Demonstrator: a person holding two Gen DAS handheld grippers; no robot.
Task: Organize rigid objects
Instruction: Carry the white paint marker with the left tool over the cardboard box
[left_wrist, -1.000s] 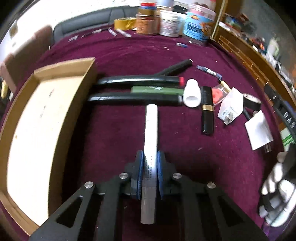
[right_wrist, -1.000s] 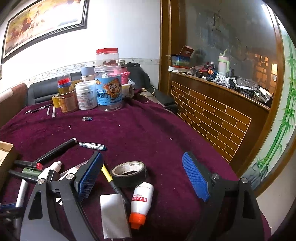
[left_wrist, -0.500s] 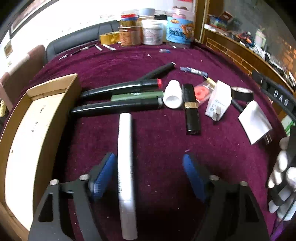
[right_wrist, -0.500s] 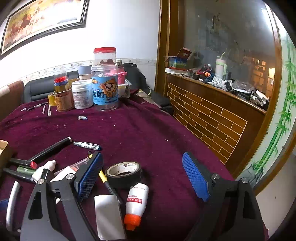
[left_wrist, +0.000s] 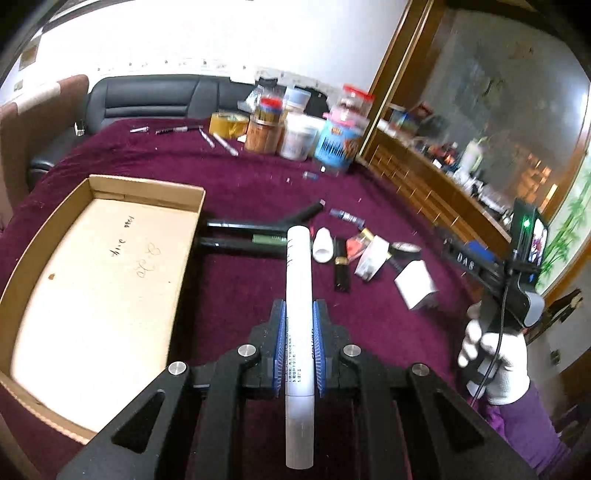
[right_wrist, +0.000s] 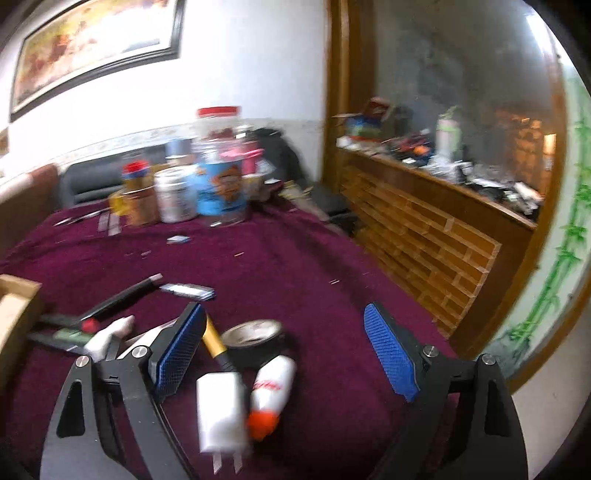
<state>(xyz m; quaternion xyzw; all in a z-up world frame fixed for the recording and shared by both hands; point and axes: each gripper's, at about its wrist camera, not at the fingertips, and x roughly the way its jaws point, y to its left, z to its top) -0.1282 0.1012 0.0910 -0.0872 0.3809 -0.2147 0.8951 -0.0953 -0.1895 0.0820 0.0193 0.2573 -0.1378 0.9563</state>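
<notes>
- A long white tube (left_wrist: 298, 295) is gripped between the blue pads (left_wrist: 280, 347) of the left gripper (left_wrist: 299, 325); the jaws are closed tight on it at about mid-length.
- Its long axis is seen to run straight away from the camera, near to far: the greyish cap end is nearest, below the jaws, and the plain white end points far, toward the row of dark pens (left_wrist: 236, 243).
- The tube is held above the maroon tablecloth (left_wrist: 240, 288), clear of it, just right of the cardboard box (left_wrist: 192, 236).
- The box is seen open-topped at the left, with handwriting on its pale floor.
- Beyond the tube's far tip, a small white bottle (left_wrist: 322, 249), a black lipstick case (left_wrist: 341, 273) and a white plug adapter (left_wrist: 417, 286) are laid out to the right.
- A roll of black tape (right_wrist: 255, 343) and a white bottle with an orange cap (right_wrist: 271, 391) are found between the fingers of the right gripper (right_wrist: 291, 354), which is spread wide with nothing pressed by its pads.
- The right gripper is held by a white-gloved hand (left_wrist: 495, 362) at the near right.
- Jars (left_wrist: 295, 133) are grouped at the far edge of the table.
</notes>
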